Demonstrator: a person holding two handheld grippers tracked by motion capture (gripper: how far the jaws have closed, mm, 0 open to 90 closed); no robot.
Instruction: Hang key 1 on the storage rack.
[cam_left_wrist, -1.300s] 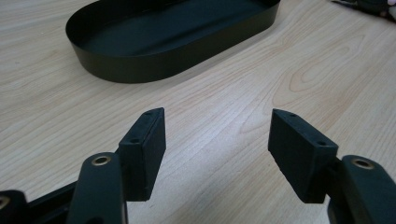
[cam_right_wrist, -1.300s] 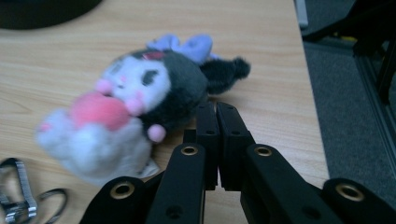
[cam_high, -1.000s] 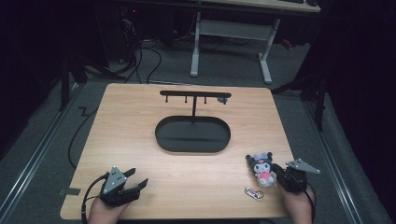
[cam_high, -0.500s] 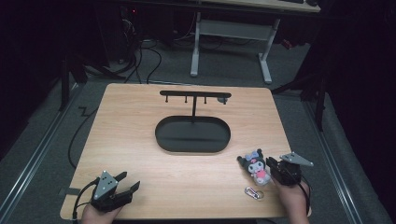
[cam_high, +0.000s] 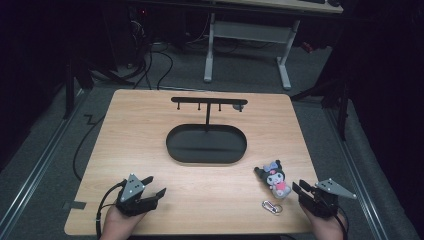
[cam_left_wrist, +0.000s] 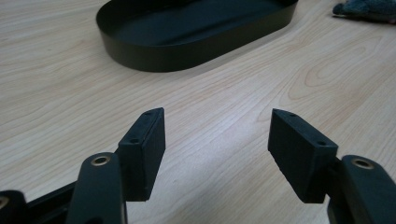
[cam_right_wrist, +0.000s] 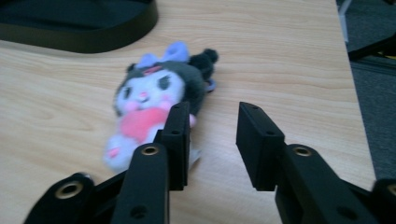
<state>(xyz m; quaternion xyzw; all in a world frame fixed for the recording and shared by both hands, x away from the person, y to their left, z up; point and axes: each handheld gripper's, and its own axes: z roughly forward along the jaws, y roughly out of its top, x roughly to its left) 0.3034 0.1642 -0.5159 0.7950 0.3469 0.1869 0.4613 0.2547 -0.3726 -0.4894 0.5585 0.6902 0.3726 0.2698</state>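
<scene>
Plush toy (cam_high: 274, 176) is lying released at lower right, beside its clip (cam_high: 270, 206), as the right gripper (cam_high: 308, 192) is being drawn back half-open and empty; the left gripper (cam_high: 150, 188) is being held wide, empty.

both hands sit at the near edge, left gripper (cam_high: 152, 186) with jaws wide, right gripper (cam_high: 298, 187) parted narrower.

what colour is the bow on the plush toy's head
Lilac-blue bow on the plush toy, clearest in the right gripper view.
</scene>
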